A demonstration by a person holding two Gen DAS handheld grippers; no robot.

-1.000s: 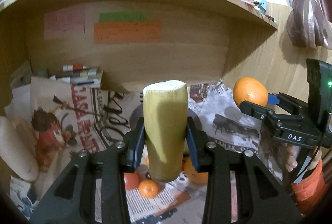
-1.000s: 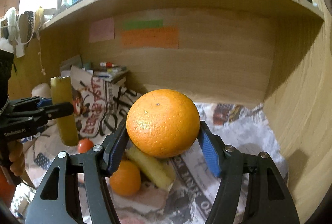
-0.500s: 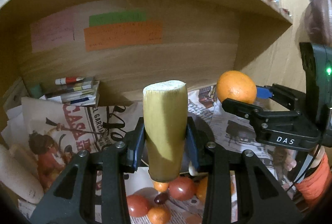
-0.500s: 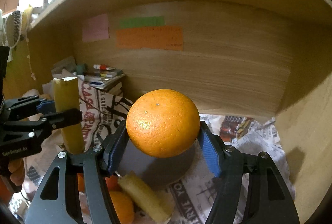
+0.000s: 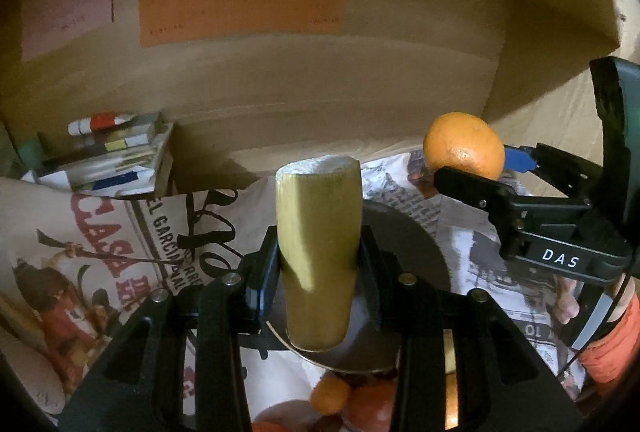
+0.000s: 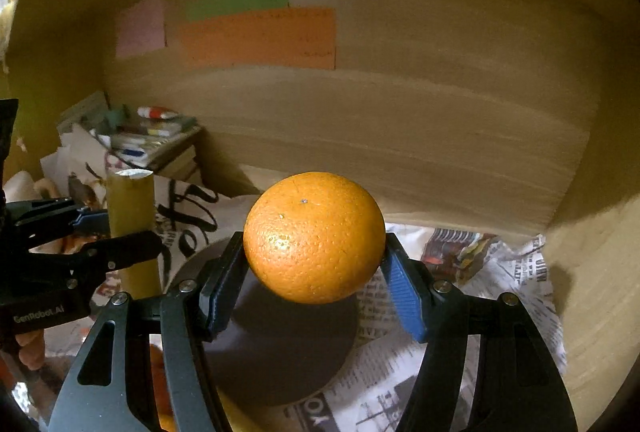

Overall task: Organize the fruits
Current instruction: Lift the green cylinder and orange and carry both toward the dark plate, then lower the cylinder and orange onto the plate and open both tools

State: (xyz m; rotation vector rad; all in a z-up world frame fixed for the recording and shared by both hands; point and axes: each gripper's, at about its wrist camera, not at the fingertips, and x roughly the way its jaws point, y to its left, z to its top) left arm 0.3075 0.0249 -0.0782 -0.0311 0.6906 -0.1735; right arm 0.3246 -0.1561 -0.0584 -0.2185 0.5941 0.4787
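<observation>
My left gripper point(image 5: 318, 264) is shut on a yellow-green cut stalk piece point(image 5: 318, 248) held upright; it also shows in the right wrist view point(image 6: 130, 228). My right gripper point(image 6: 314, 272) is shut on a large orange point(image 6: 314, 236), also seen in the left wrist view point(image 5: 464, 145). Both hover above a dark round plate point(image 6: 280, 352) lying on newspaper; the plate also shows behind the stalk in the left wrist view point(image 5: 404, 244). Several small oranges and tomatoes point(image 5: 352, 400) lie near the plate's front edge, partly hidden by my fingers.
We are inside a wooden shelf alcove with coloured paper notes point(image 5: 240, 7) on its back wall. A stack of books with a marker point(image 5: 108, 155) sits at the back left. Newspaper point(image 6: 480, 272) covers the floor. The wooden side wall point(image 6: 592, 272) is close on the right.
Both grippers have moved forward, deeper into the alcove and over the plate, still holding the stalk and the orange. The loose fruits have slid toward the bottom of the views.
</observation>
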